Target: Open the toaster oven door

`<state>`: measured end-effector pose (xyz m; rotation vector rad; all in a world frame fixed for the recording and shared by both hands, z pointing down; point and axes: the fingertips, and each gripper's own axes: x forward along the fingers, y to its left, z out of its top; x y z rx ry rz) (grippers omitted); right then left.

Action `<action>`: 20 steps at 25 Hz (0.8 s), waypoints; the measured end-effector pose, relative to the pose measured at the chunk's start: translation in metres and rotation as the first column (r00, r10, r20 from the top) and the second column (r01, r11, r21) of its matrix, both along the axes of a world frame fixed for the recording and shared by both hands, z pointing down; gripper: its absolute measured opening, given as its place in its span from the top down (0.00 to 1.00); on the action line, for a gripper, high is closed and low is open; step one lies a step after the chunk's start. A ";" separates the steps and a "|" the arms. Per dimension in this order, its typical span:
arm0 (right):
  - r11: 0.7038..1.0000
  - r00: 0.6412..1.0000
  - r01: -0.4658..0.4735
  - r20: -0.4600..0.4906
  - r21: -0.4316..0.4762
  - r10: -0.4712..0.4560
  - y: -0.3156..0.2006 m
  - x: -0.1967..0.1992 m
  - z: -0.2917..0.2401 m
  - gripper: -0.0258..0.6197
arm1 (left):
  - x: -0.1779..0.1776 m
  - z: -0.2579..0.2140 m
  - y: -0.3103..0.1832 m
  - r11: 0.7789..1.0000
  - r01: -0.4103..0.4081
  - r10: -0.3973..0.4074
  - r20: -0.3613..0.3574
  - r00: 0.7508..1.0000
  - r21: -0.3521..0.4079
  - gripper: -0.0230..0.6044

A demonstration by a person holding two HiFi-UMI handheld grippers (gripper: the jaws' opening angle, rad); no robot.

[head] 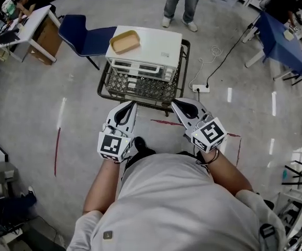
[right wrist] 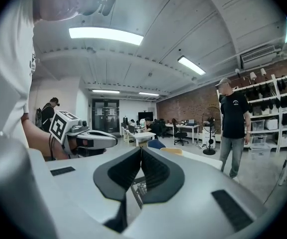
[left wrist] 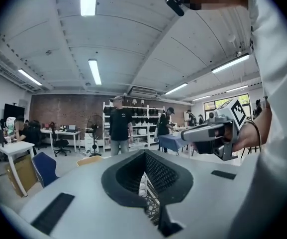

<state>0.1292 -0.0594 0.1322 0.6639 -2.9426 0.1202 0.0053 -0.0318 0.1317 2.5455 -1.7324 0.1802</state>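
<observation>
Standing in a black wire cart (head: 140,90), the white toaster oven (head: 151,48) faces the person, its door (head: 140,68) looking shut, and a tan tray (head: 125,41) lies on its top toward the left. Both grippers hover short of the cart, near the person's chest and apart from the oven. The left gripper (head: 131,105) points toward the front left part of the cart, its jaws pressed together with nothing between them. The right gripper (head: 175,103) points toward the front right part of the cart, likewise closed and empty. The oven sits ahead of and between the two tips, slightly nearer the left one. A blue chair (head: 82,35) stands to the cart's left, and a person (head: 182,4) stands beyond it.
</observation>
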 end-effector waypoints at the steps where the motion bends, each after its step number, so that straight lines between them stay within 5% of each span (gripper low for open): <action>1: 1.000 1.000 -0.007 -0.004 0.003 0.007 -0.002 -0.009 -0.001 0.93 | -0.008 0.000 -0.003 1.000 -0.012 0.012 0.000 1.000 -0.001 0.94; 11: 0.998 0.998 -0.054 -0.014 0.014 0.054 -0.019 -0.094 -0.001 0.93 | -0.092 0.010 -0.029 0.994 -0.112 0.112 0.045 0.993 -0.004 0.94; 20: 0.998 0.993 -0.058 -0.099 0.024 0.060 -0.050 -0.130 0.017 0.93 | -0.114 0.024 -0.069 0.982 -0.181 0.187 0.106 0.977 -0.060 0.94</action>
